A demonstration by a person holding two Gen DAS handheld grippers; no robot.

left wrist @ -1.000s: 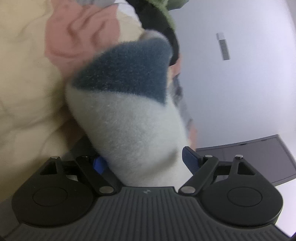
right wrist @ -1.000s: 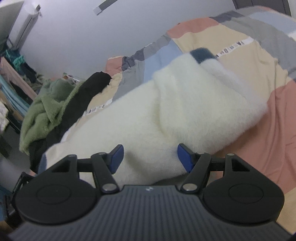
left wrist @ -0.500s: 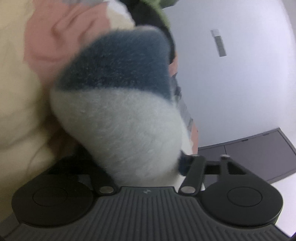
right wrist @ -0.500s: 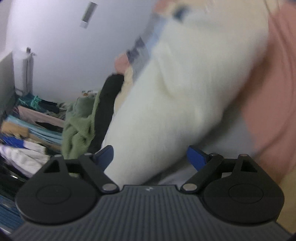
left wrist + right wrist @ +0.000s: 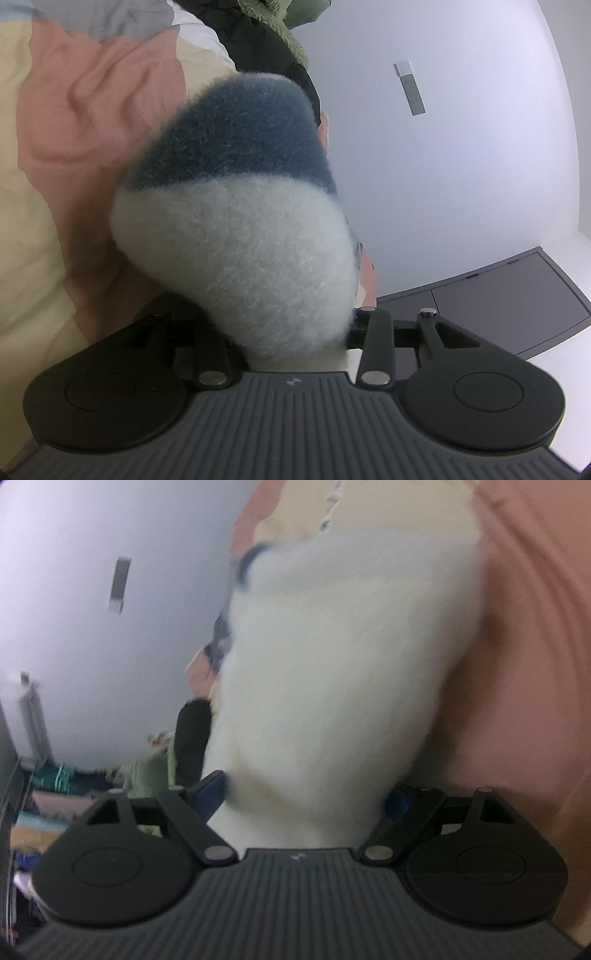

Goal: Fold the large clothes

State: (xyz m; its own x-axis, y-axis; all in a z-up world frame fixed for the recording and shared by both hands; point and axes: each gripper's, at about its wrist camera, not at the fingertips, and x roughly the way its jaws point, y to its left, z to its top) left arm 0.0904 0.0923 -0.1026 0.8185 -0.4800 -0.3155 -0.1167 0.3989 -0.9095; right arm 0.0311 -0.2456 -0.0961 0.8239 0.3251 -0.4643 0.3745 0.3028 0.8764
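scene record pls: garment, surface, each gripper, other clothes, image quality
garment: white fleece garment with a blue band
surface: patchwork bedspread, pink and cream panels
left gripper: shut on the fleece, fingertips hidden by it
right gripper: fleece between blue pads, grip unclear
other clothes: green garment, black garment
image quality: right wrist view motion-blurred

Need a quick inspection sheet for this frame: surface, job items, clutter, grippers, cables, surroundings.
Surface: patchwork bedspread in pink, cream and grey, wrinkled.
Job's things: white fleece garment with a dark blue patch, bunched up.
Clutter: green fleece and black garment piled at the bed's far end.
Grippers: left gripper shut on the fleece; right gripper has fleece between its fingers, grip unclear through blur.
Cables: nothing seen.
Surroundings: white wall, dark cabinet, stacked clothes beyond the bed.
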